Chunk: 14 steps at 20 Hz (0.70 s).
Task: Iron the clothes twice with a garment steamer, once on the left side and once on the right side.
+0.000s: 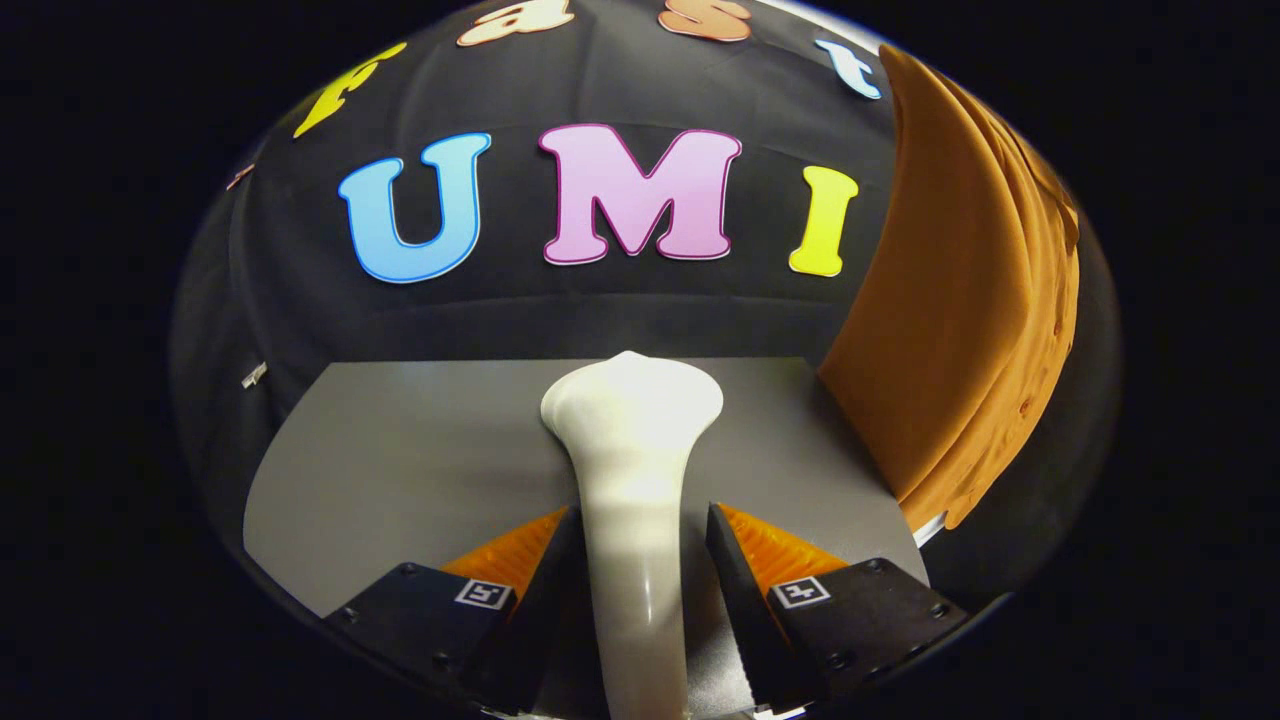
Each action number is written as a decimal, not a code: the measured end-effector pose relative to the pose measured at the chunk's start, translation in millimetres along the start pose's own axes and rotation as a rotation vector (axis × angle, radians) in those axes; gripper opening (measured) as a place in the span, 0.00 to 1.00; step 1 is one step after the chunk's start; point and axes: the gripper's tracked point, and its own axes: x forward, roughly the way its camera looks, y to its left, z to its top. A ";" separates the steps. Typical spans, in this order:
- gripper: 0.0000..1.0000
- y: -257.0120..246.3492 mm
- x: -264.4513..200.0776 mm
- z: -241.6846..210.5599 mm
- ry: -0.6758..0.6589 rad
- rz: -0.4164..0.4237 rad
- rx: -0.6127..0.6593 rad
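Grey tabletop (400, 450) runs under my work, black cloth behind it. My gripper (640, 545) is closed on the garment steamer (632, 470): both fingers press the sides of its pale handle, so it sits clamped between them. Its long axis runs straight ahead along my fingers, away from me, and the flared head points toward the back cloth, over the middle of the table. I cannot tell whether the head's face is turned up, down or forward. Off to the right of the steamer's head, and apart from it, hangs the orange garment (950, 320), falling in folds past the table's right edge. I judge the pickup done and both passes left, since the head is not against the fabric.
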 end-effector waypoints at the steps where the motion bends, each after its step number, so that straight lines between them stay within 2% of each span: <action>1: 0.69 -0.4 1.0 1.9 -0.008 0.000 -0.003; 3: 0.50 0.3 -12.9 6.4 -0.004 0.003 -0.022; 4: 0.45 0.8 -0.2 3.6 -0.009 0.007 -0.023; 14: 0.45 4.6 -8.1 13.5 -0.070 0.052 -0.021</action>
